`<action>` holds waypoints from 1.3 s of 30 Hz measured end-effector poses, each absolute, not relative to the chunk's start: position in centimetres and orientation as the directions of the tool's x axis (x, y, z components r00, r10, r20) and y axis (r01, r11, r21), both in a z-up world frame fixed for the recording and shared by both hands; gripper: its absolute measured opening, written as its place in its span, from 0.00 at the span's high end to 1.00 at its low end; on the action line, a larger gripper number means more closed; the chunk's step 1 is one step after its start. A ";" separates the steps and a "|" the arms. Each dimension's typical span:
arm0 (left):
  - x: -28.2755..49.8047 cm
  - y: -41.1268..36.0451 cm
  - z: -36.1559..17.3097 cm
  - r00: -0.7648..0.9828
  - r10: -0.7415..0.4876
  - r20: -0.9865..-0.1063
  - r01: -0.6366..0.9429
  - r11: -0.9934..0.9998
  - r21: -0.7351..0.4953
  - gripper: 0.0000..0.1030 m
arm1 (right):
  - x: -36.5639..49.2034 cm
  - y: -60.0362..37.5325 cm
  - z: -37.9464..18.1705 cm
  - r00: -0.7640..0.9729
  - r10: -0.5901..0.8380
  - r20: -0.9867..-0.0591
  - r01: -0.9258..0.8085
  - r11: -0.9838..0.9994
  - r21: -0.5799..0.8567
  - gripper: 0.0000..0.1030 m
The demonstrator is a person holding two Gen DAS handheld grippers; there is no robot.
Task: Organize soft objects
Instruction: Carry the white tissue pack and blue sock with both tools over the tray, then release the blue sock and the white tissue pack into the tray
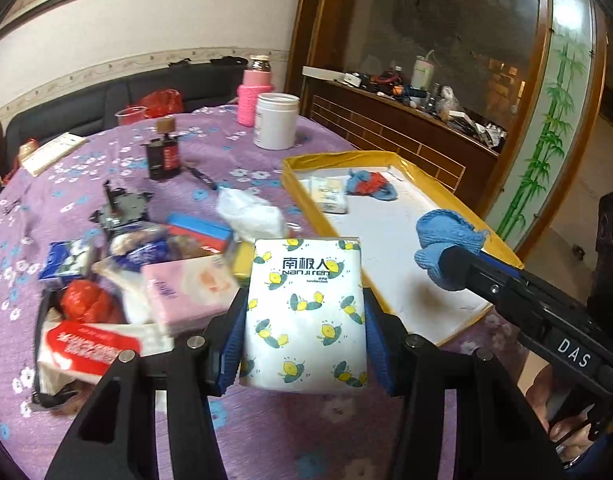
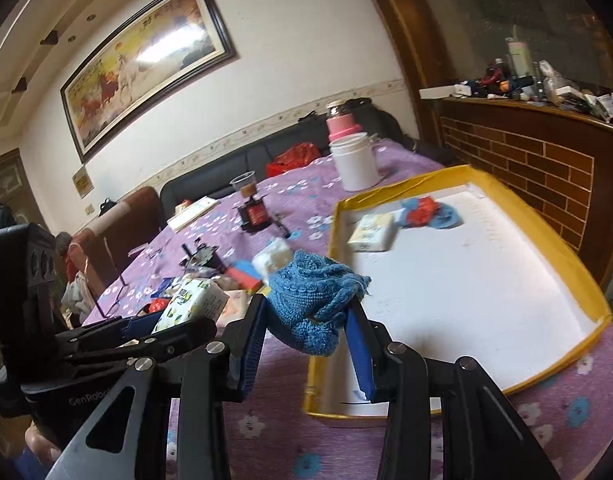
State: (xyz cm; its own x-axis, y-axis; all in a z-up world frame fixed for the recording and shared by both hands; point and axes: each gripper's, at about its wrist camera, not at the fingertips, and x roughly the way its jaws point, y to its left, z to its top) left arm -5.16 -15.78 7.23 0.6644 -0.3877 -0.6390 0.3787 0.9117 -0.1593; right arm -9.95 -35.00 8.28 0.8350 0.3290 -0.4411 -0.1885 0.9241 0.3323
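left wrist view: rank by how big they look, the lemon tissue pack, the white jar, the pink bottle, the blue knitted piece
1. lemon tissue pack, though it sits nearest the camera
2. white jar
3. blue knitted piece and pink bottle: too alike to rank

We find our left gripper (image 1: 304, 316) closed on a tissue pack (image 1: 306, 312), the blue pads (image 1: 236, 332) pressing its two long sides and the pack standing upright between them. In the right wrist view this same gripper (image 2: 174, 316) sits low at the left, its black body side-on. Our right gripper (image 2: 306, 312) is clamped on a blue knit cloth (image 2: 312, 300), the cloth bunched between the pads (image 2: 254, 340) and rising above the tips. From the left wrist view the right gripper (image 1: 438, 268) reaches in from the lower right, angled up and leftward. Part of the hand (image 1: 570, 436) holding it shows beneath its body.
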 end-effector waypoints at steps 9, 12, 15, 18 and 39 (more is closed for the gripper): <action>-4.1 -19.4 7.7 0.644 -0.398 -0.653 0.423 0.897 -0.129 0.50 | -9.8 -38.4 8.2 0.844 0.298 -0.446 -0.127 0.919 0.373 0.59; -3.3 -20.8 7.7 0.630 -0.403 -0.664 0.438 0.890 -0.125 0.50 | -9.6 -39.1 8.0 0.844 0.290 -0.451 -0.109 0.916 0.385 0.59; -2.5 -21.8 7.5 0.611 -0.409 -0.678 0.448 0.884 -0.130 0.50 | -9.4 -40.0 7.9 0.846 0.278 -0.455 -0.089 0.915 0.394 0.59; -1.6 -23.0 7.2 0.587 -0.417 -0.694 0.456 0.879 -0.142 0.50 | -9.1 -41.0 7.8 0.846 0.264 -0.463 -0.065 0.914 0.401 0.59; 5.6 -27.4 4.3 0.487 -0.393 -0.780 0.430 0.885 -0.177 0.50 | -2.4 -45.9 7.5 0.778 0.229 -0.585 0.054 0.903 0.426 0.59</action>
State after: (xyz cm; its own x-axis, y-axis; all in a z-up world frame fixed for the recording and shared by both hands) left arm 5.58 -27.43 4.26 0.4870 -0.3927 -0.7802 0.4301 0.8852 -0.1771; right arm -2.37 -45.91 7.51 0.7779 0.2295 -0.5850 0.0543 0.9029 0.4264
